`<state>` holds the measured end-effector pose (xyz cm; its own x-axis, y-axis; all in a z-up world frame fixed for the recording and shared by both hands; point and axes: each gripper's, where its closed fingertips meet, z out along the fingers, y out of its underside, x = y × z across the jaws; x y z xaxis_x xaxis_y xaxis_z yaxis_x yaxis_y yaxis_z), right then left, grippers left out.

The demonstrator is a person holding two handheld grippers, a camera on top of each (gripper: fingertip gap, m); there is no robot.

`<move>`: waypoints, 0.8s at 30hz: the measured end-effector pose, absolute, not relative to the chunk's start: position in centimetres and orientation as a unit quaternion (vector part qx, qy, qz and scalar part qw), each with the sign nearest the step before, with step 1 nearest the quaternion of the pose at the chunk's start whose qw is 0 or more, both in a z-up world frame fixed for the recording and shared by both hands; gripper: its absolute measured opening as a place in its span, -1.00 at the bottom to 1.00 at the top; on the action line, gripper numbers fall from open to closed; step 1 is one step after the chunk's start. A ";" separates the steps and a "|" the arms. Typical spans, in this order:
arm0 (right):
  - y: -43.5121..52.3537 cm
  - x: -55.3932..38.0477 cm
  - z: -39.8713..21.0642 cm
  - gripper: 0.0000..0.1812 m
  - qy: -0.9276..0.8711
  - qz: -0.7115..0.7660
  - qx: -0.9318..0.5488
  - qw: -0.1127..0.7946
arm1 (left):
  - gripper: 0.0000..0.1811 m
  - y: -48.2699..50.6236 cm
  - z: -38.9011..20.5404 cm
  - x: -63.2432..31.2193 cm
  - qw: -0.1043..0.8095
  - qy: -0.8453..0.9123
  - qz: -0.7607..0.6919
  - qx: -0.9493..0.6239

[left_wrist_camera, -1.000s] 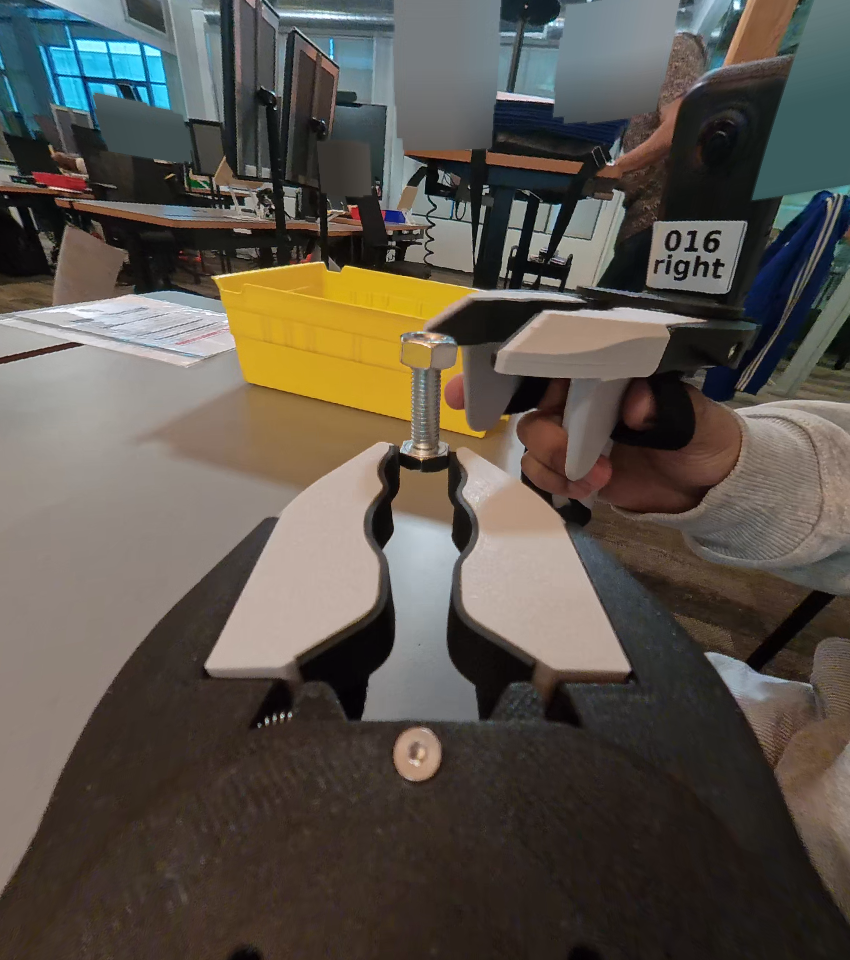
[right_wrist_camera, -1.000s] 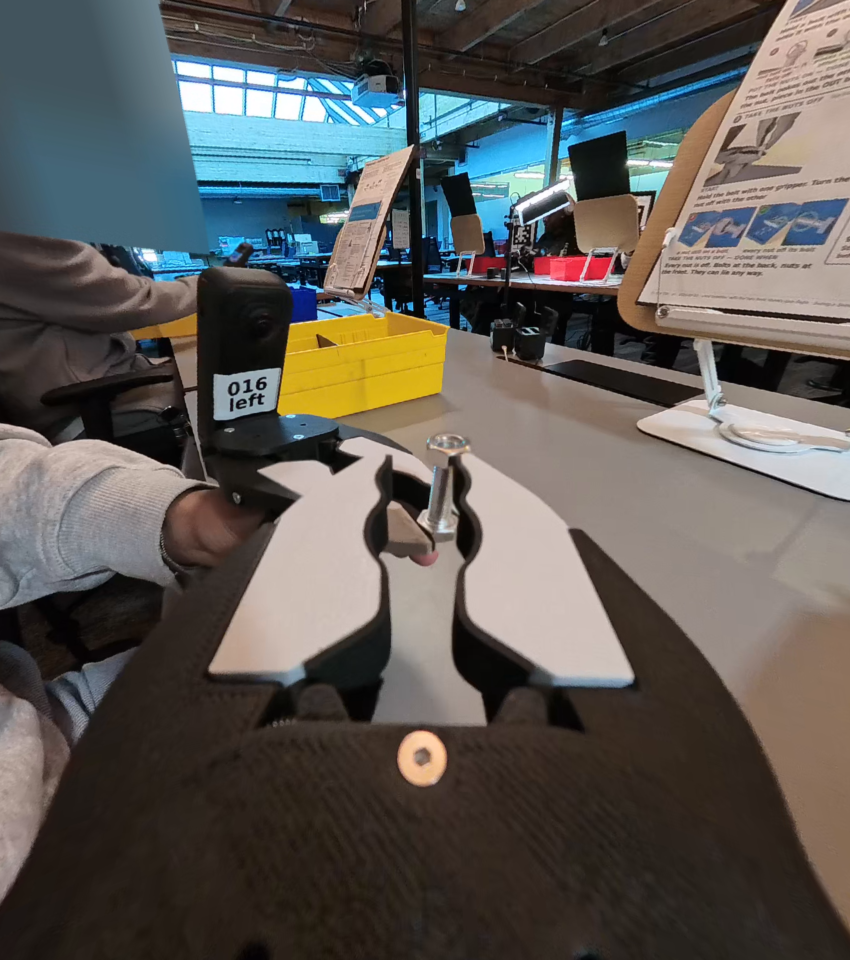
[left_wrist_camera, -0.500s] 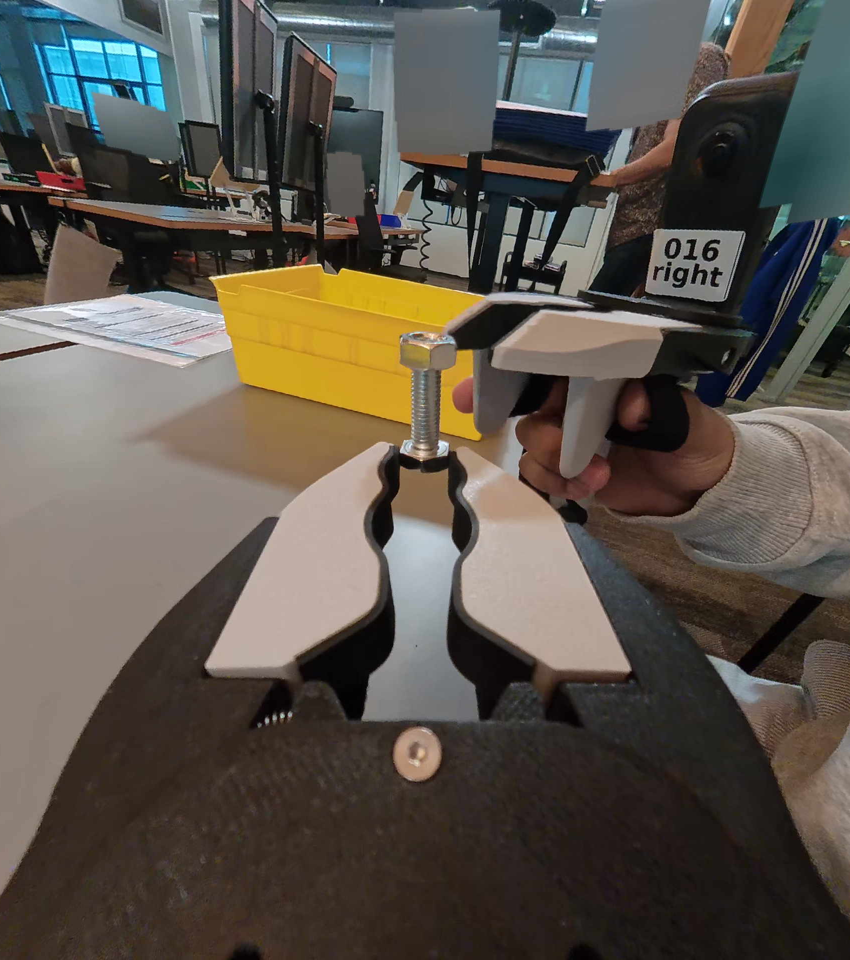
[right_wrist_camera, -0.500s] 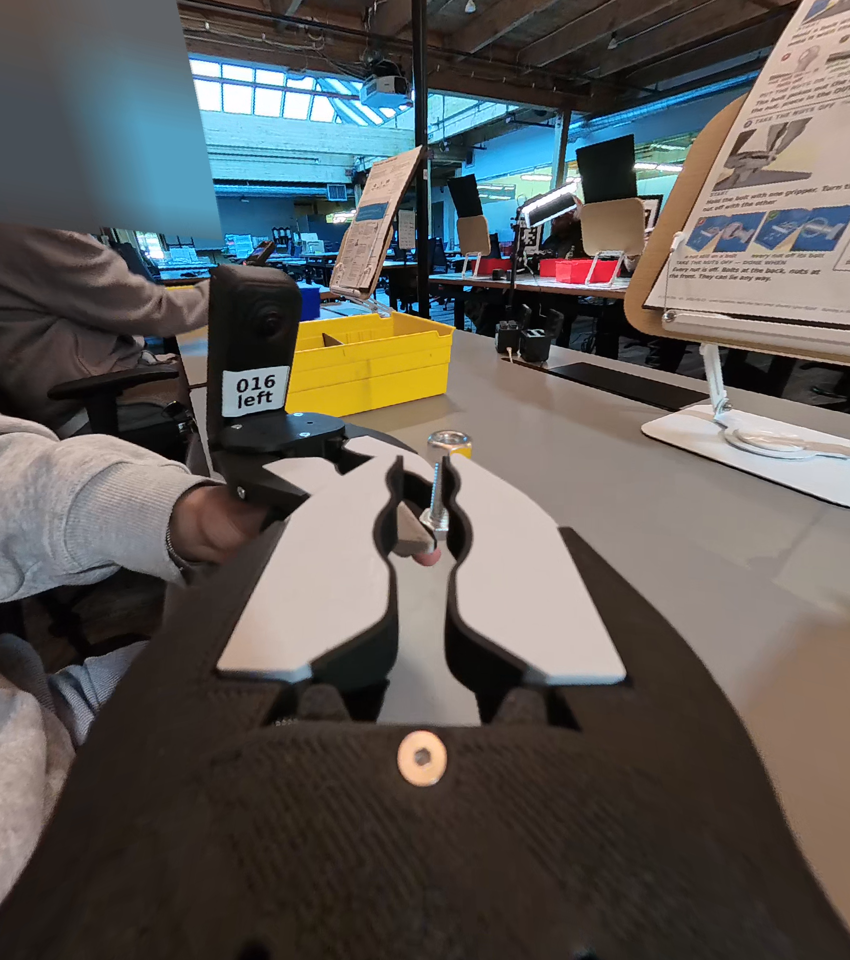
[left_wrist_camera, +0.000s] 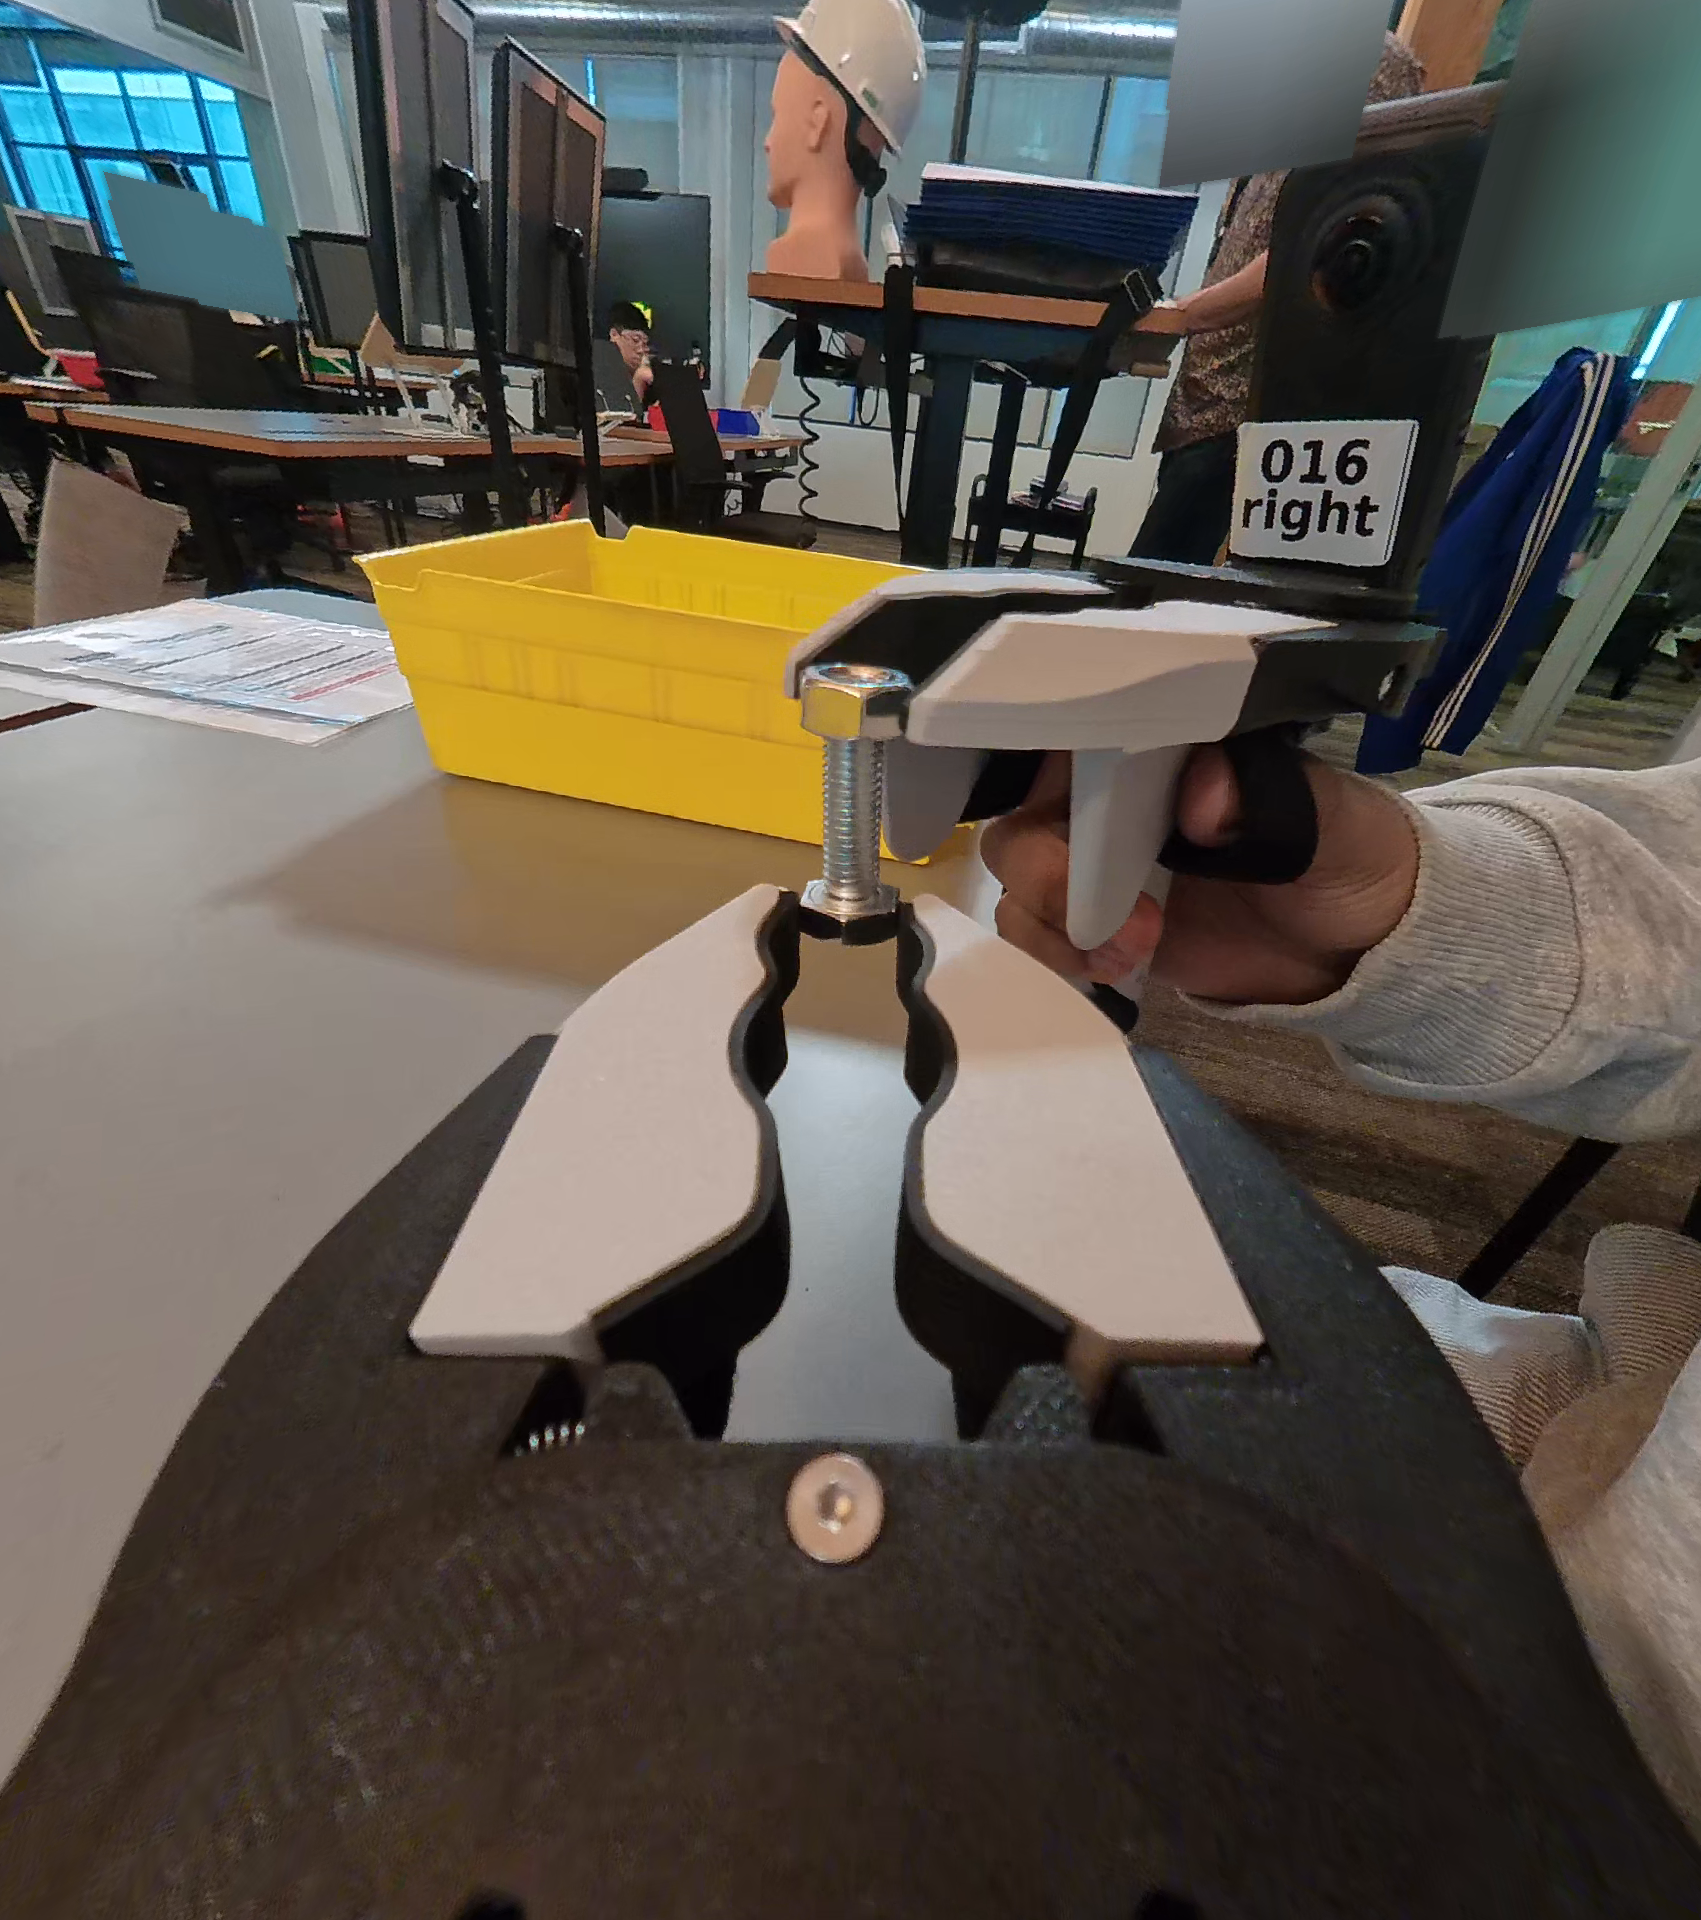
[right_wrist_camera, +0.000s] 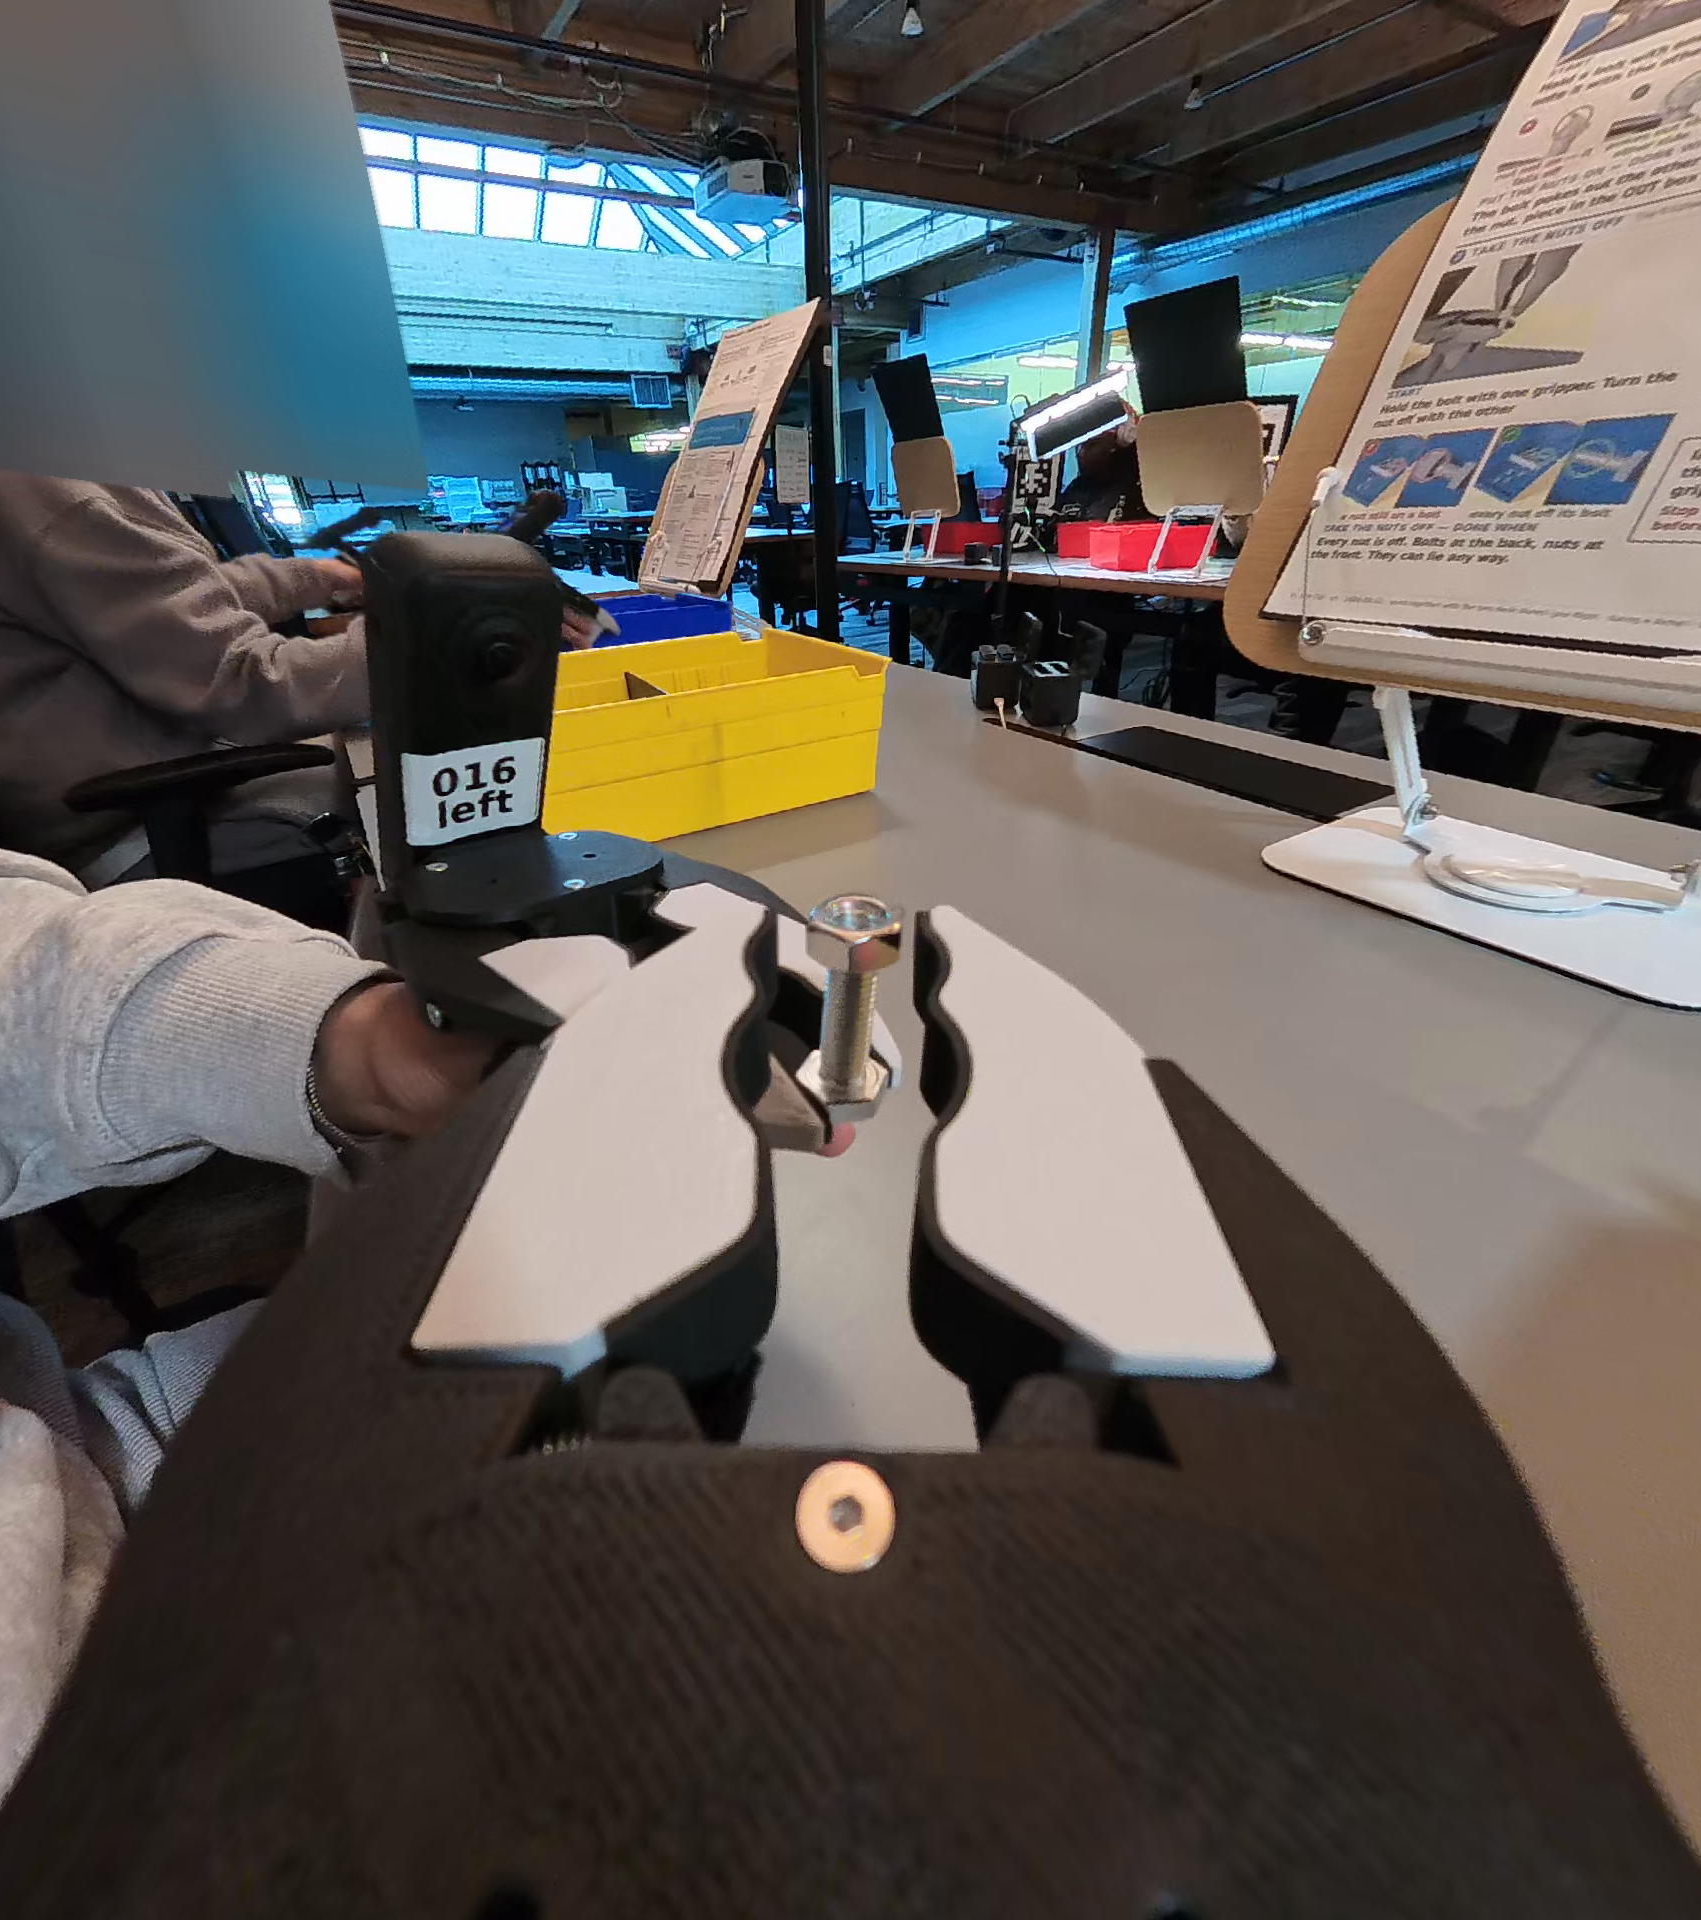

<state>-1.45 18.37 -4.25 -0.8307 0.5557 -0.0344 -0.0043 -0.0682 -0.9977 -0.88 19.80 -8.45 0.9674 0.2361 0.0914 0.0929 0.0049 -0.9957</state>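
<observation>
A silver bolt (left_wrist_camera: 854, 800) stands upright above the grey table (left_wrist_camera: 150, 987), a hex nut at its top and a hex end at its bottom. My left gripper (left_wrist_camera: 848, 914) is shut on the bottom hex end and holds the bolt. My right gripper (right_wrist_camera: 846, 925) is open, with the top nut between its fingertips and a small gap on each side. In the left wrist view the right gripper (left_wrist_camera: 861, 681) comes in level from the right at nut height. In the right wrist view the bolt (right_wrist_camera: 851, 1013) and the left gripper's fingertips (right_wrist_camera: 789, 1112) show between my fingers.
A yellow bin (left_wrist_camera: 617, 686) stands on the table just behind the bolt; it also shows in the right wrist view (right_wrist_camera: 711, 727). A paper sheet (left_wrist_camera: 181, 660) lies at the far left. A white document stand (right_wrist_camera: 1532, 894) is at the right. A seated person (right_wrist_camera: 98, 623) is beyond the table edge. The grippers are tip to tip, or close to it.
My right gripper narrowed, then opened wider and moved forward, so the top nut now sits between its fingertips. My left gripper has held the bolt still.
</observation>
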 end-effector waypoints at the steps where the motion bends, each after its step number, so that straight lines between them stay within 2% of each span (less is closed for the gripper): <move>1: 18.4 -1.4 -4.3 -0.74 -0.653 0.700 -0.211 0.200 | -0.79 19.8 -8.5 -0.8 0.699 -0.116 0.051 -0.704; 4: 18.4 -1.4 -4.2 -0.81 -0.654 0.699 -0.207 0.201 | -0.79 19.9 -8.5 -0.8 0.699 -0.114 0.052 -0.704; 24: 18.8 -2.1 -4.2 -0.81 -0.632 0.688 -0.282 0.218 | -0.78 19.8 -8.5 -1.7 0.674 -0.159 0.142 -0.707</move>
